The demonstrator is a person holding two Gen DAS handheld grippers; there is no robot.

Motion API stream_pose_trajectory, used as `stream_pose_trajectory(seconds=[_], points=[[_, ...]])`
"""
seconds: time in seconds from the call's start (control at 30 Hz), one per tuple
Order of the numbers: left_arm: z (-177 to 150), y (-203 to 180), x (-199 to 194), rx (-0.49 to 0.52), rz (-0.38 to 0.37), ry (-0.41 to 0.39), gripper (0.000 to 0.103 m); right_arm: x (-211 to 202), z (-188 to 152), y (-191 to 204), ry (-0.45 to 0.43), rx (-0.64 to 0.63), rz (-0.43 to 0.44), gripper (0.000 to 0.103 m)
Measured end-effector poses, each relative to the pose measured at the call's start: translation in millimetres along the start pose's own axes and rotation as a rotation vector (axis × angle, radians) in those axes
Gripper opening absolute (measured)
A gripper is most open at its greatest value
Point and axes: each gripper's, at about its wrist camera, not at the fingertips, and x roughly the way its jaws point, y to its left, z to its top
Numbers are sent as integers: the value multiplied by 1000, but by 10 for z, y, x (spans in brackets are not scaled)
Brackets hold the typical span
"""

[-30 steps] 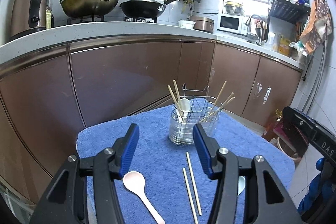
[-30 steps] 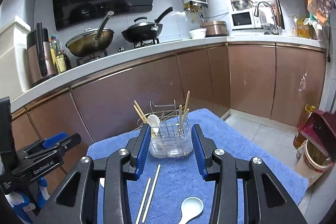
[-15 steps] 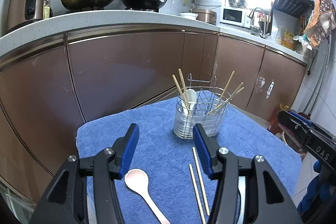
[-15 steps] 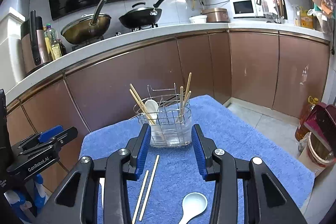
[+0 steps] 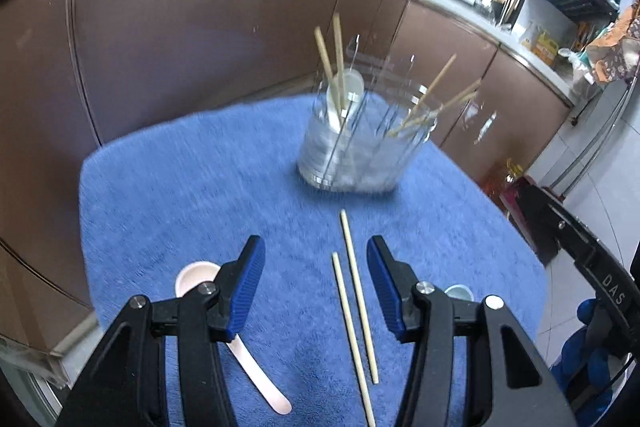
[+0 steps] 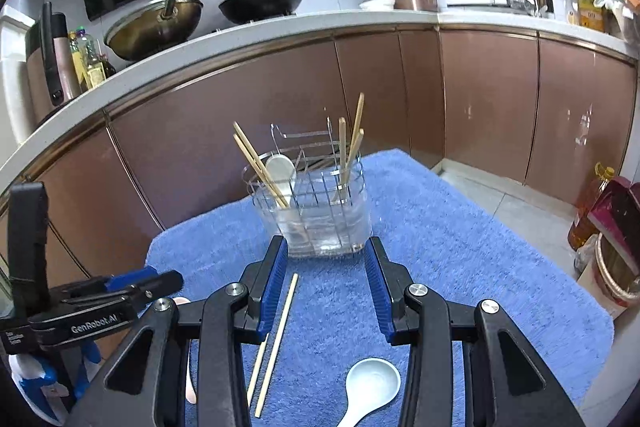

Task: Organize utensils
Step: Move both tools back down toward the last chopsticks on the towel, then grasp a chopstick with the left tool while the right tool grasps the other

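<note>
A blue towel [image 6: 460, 247] covers the bench, with brown cabinet fronts [image 6: 240, 115] rising behind it at twelve o'clock. On the towel stands a wire utensil holder [image 6: 316, 211] in a clear plastic sleeve; it holds several wooden chopsticks [image 6: 260, 167] leaning outward and one white spoon [image 6: 282, 171]. The left tongs [image 5: 316, 267] hang released above the towel, nothing between the blue pads. Two loose chopsticks [image 5: 354, 291] lie side by side on the towel inside that gap, running toward the holder at twelve o'clock. A pinkish-white spoon [image 5: 192, 277] lies at about eight o'clock from them, partly hidden under the left finger. The right tongs [image 6: 326, 267] also stand released and empty, tips near the foot of the holder but not touching it. A pale blue spoon [image 6: 372, 385] lies on the towel at six o'clock, bowl up, below the right tongs.
</note>
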Motion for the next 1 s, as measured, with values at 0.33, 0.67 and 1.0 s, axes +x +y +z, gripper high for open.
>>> stream_pose_trajectory(seconds=[0.33, 0.67, 1.0], points=[[-88, -20, 641, -37, -62, 209, 38, 407, -154, -30, 110, 4, 14, 40], [-77, -5, 1104, -92, -87, 351, 20, 781, -292, -45, 221, 15, 49, 40], [-23, -127, 1351, -40, -69, 396, 15, 1028, -347, -57, 280, 14, 53, 40]])
